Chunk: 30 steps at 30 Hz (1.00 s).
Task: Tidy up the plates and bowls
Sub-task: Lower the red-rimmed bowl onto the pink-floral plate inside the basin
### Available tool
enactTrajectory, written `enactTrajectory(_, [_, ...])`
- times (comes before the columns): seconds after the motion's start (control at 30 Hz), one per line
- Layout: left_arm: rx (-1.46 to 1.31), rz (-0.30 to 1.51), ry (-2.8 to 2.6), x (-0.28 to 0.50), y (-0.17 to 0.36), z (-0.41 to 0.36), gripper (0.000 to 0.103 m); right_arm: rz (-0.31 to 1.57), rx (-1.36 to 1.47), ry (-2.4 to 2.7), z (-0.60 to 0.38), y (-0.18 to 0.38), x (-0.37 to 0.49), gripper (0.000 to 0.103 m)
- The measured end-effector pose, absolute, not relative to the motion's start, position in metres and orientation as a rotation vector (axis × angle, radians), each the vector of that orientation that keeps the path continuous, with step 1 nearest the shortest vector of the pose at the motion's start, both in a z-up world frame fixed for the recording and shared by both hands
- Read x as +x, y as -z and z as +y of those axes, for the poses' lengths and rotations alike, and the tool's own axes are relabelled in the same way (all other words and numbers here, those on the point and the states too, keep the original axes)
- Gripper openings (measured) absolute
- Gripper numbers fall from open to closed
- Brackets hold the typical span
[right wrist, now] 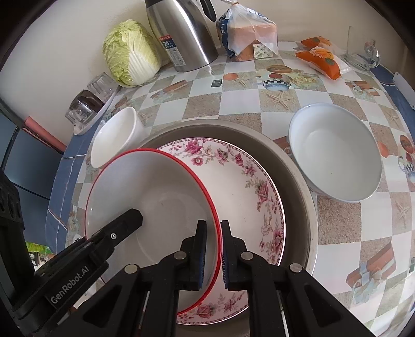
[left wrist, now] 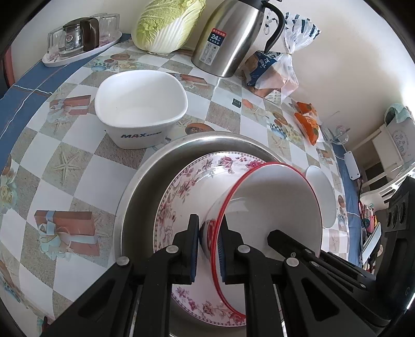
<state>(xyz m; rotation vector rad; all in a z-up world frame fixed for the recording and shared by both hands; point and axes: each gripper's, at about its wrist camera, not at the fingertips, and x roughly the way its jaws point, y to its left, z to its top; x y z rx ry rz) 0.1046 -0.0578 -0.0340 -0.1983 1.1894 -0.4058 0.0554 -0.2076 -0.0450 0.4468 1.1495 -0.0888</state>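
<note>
A red-rimmed white bowl [left wrist: 272, 207] [right wrist: 155, 191] is held tilted over a floral plate [left wrist: 181, 186] [right wrist: 246, 181], which lies in a round metal tray [left wrist: 145, 181] [right wrist: 293, 166]. My left gripper [left wrist: 208, 228] is shut on the bowl's rim on one side. My right gripper [right wrist: 214, 228] is shut on the rim on the opposite side. Each gripper's black body shows in the other view. A square white bowl marked MAX [left wrist: 140, 109] [right wrist: 116, 137] stands left of the tray. A round white bowl [right wrist: 334, 153] [left wrist: 321, 194] stands right of it.
Along the back wall stand a glass set on a small tray [left wrist: 80, 39], a napa cabbage [left wrist: 168, 23] [right wrist: 129, 54], a steel thermos jug [left wrist: 233, 33] [right wrist: 181, 33], a bag of bread [left wrist: 272, 70] [right wrist: 249, 36] and orange snack packs [left wrist: 308, 121] [right wrist: 319, 57]. The checked tablecloth's blue border marks the table edge.
</note>
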Motion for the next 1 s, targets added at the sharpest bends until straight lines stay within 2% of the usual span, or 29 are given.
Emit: enactTrajectory(1.0, [-0.167, 1.195, 0.385, 0.1110, 0.0402, -0.0665, 0.013, 1.136, 0.384, 0.125, -0.2047, 0.0469, 0.0658, 0.016])
